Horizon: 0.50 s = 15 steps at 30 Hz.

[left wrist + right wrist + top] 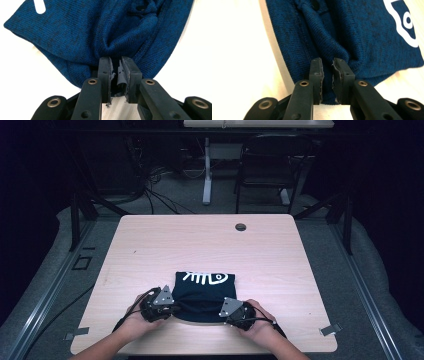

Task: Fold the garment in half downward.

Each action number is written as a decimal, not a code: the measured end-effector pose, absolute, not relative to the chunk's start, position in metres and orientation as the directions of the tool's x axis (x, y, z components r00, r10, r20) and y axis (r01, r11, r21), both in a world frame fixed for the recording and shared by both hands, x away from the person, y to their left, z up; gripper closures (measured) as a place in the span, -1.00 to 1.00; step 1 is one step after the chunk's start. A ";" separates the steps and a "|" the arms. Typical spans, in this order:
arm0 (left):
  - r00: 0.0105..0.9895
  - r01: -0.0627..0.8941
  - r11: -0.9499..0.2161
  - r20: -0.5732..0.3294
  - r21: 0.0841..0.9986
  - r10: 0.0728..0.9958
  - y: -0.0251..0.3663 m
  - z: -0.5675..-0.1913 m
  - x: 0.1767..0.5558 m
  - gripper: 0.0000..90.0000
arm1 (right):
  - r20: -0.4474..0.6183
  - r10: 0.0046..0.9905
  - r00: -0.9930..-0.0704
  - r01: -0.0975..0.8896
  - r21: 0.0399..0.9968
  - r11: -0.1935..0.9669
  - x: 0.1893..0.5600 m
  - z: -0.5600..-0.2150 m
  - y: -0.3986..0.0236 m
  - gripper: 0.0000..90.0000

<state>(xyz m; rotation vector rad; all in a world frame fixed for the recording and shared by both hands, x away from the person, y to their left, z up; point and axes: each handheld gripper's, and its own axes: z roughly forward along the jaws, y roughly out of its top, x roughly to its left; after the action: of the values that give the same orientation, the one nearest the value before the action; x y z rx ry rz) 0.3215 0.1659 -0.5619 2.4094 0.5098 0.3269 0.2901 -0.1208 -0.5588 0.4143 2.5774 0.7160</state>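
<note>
Forearms and hands enter the high view from six o'clock, each hand wrapped around a set of tongs at the near edge of the light wooden surface (150, 245). Starting at the left, the left hand (134, 319) holds the left tongs (170, 309), which carry a grey three-cornered plate and point toward three o'clock, into the near left corner of a folded dark blue knitted garment (202, 292). In the left gripper view the left tongs (116, 65) stand narrow, their jaws pinched on a gathered fold of the blue knit, with frayed pad lining showing between them and the cloth bunching out from the pinch toward twelve o'clock.

At the middle, the garment lies flat on the surface, nearer the person than the centre, with a white fish-skeleton print (205, 278) along its far edge. A small dark round hole (240, 227) sits in the surface at about one o'clock from the garment, well apart from it.

To the right, the right hand (257, 319) holds the right tongs (226, 316), also topped by a grey plate, pointing toward nine o'clock at the garment's near right corner. In the right gripper view the right tongs (327, 65) are narrow with a slim gap, their tips against a ridge of the blue fabric; whether they truly clamp it I cannot tell. Part of the white print (404, 22) shows at two o'clock.
</note>
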 end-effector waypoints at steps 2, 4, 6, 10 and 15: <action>0.888 0.281 -0.717 0.110 0.637 0.446 0.164 -0.562 0.324 0.75 | -0.328 0.397 -0.857 0.174 0.542 0.822 0.295 -0.558 -0.123 0.72; 0.884 0.291 -0.714 0.107 0.637 0.456 0.162 -0.562 0.327 0.75 | -0.319 0.414 -0.852 0.187 0.553 0.812 0.299 -0.559 -0.124 0.72; 0.875 0.306 -0.703 0.102 0.642 0.474 0.160 -0.562 0.330 0.75 | -0.320 0.421 -0.848 0.194 0.553 0.810 0.303 -0.558 -0.124 0.72; 0.865 0.330 -0.684 0.082 0.651 0.495 0.160 -0.563 0.336 0.75 | -0.304 0.446 -0.842 0.213 0.572 0.792 0.311 -0.558 -0.125 0.70; 0.859 0.341 -0.672 0.072 0.658 0.506 0.161 -0.562 0.337 0.74 | -0.287 0.465 -0.837 0.231 0.585 0.777 0.316 -0.557 -0.126 0.69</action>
<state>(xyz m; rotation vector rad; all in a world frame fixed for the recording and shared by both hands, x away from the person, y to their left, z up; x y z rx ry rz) 0.3371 0.1610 -0.5625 2.3677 0.6115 0.3269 0.3163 -0.1255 -0.5569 0.5263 2.5490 0.7626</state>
